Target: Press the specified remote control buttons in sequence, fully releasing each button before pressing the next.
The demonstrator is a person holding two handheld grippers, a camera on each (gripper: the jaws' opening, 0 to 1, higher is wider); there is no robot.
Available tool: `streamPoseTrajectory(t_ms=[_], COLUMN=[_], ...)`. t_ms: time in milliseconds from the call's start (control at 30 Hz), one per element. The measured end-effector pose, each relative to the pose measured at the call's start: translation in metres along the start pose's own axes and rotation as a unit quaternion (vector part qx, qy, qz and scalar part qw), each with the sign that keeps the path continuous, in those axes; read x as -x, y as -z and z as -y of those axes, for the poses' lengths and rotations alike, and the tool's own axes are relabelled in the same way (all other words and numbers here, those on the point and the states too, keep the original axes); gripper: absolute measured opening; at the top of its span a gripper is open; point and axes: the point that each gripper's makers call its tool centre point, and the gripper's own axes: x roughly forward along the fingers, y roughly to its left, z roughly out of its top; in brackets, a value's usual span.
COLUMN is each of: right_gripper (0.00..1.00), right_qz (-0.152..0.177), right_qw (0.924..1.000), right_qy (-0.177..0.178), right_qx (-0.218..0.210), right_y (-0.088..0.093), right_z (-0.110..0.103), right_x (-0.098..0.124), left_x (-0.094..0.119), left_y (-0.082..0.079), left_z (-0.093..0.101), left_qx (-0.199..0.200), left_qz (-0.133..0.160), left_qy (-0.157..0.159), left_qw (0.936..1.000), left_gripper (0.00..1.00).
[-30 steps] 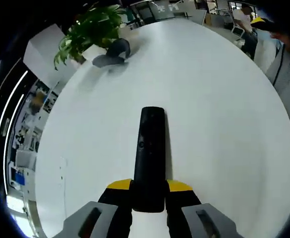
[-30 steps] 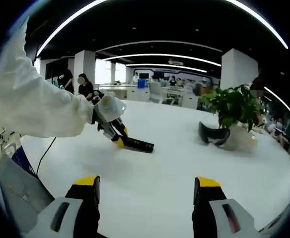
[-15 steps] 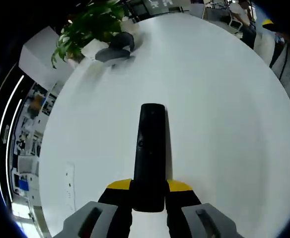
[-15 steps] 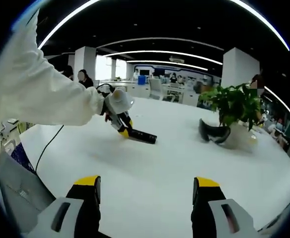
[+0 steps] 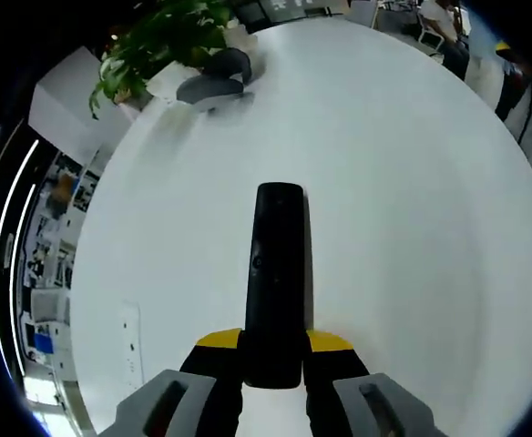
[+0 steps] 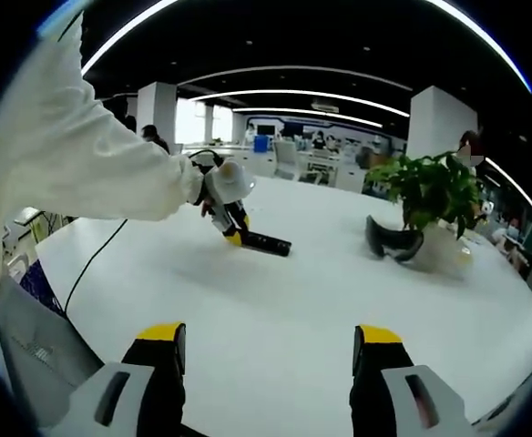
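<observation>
The left gripper [image 5: 272, 350] is pinching the near end of the black remote [image 5: 275, 273] between its yellow-tipped jaws; the remote is pointing straight ahead along the jaws, over the white table [image 5: 412, 200]; whether it is touching the tabletop cannot be told. In the right gripper view the same remote [image 6: 264, 242] is lying low against the table [image 6: 275, 309], held by the left gripper [image 6: 232, 232], with a white sleeve [image 6: 75, 164] reaching in behind it. The right gripper [image 6: 264, 350] is hanging above the table with its jaws spread wide, gripping nothing, well apart from the remote. A plant [image 6: 430, 191] is standing at the far edge, just beside a dark curved object [image 6: 392, 242].
</observation>
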Motion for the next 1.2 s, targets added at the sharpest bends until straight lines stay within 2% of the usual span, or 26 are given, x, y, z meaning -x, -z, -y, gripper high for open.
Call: streamPoseTrajectory(t_ms=[267, 367, 400, 500, 567, 633, 667, 833, 933, 1000, 1067, 1100, 1200], right_gripper=[0.73, 0.73, 0.73, 0.73, 0.73, 0.74, 0.74, 0.75, 0.75, 0.75, 0.75, 0.75, 0.75], right_qz=[-0.002, -0.003, -0.002, -0.003, -0.001, 0.0, 0.001, 0.002, 0.004, 0.006, 0.006, 0.007, 0.008], right_qw=[1.0, 1.0, 1.0, 1.0, 1.0, 1.0, 1.0, 1.0, 1.0, 1.0, 1.0, 1.0, 1.0], right_qy=[-0.004, -0.004, -0.004, -0.005, -0.006, -0.006, -0.006, -0.001, -0.002, -0.002, -0.001, -0.001, -0.001], right_qx=[0.0, 0.001, 0.001, 0.0, 0.001, 0.0, 0.0, -0.001, -0.002, -0.002, -0.001, -0.001, -0.001], right_y=[0.0, 0.001, 0.0, 0.0, 0.0, -0.001, -0.001, -0.001, -0.001, -0.002, -0.002, -0.002, -0.002], right_z=[-0.001, -0.001, -0.001, -0.002, -0.002, -0.002, -0.002, 0.0, 0.0, 0.0, 0.0, 0.0, 0.0], right_x=[-0.001, -0.001, -0.001, -0.001, -0.001, -0.001, 0.0, 0.0, 0.0, 0.001, 0.001, 0.001, 0.001], left_x=[-0.002, -0.002, -0.001, -0.001, 0.001, 0.002, 0.002, 0.009, 0.012, 0.015, 0.017, 0.017, 0.019], left_y=[0.002, 0.003, 0.002, 0.002, 0.004, 0.006, 0.006, 0.011, 0.015, 0.016, 0.017, 0.018, 0.018], left_z=[-0.002, 0.0, -0.002, -0.005, -0.014, -0.015, -0.016, -0.025, -0.027, -0.027, -0.026, -0.024, -0.024], left_qx=[0.023, 0.011, 0.0, 0.006, 0.025, 0.064, 0.069, 0.118, 0.153, 0.162, 0.173, 0.181, 0.198], left_qz=[0.001, 0.005, 0.008, 0.005, 0.002, -0.003, 0.002, 0.015, 0.021, 0.027, 0.032, 0.03, 0.036], left_qy=[0.039, 0.047, 0.037, 0.024, -0.009, -0.019, -0.022, -0.074, -0.106, -0.124, -0.137, -0.134, -0.143], left_qw=[0.999, 0.9988, 0.9993, 0.9997, 0.9996, 0.9978, 0.9973, 0.9902, 0.9824, 0.9786, 0.9747, 0.9739, 0.969], left_gripper=[0.24, 0.24, 0.25, 0.31, 0.39, 0.42, 0.42, 0.53, 0.58, 0.59, 0.6, 0.6, 0.71])
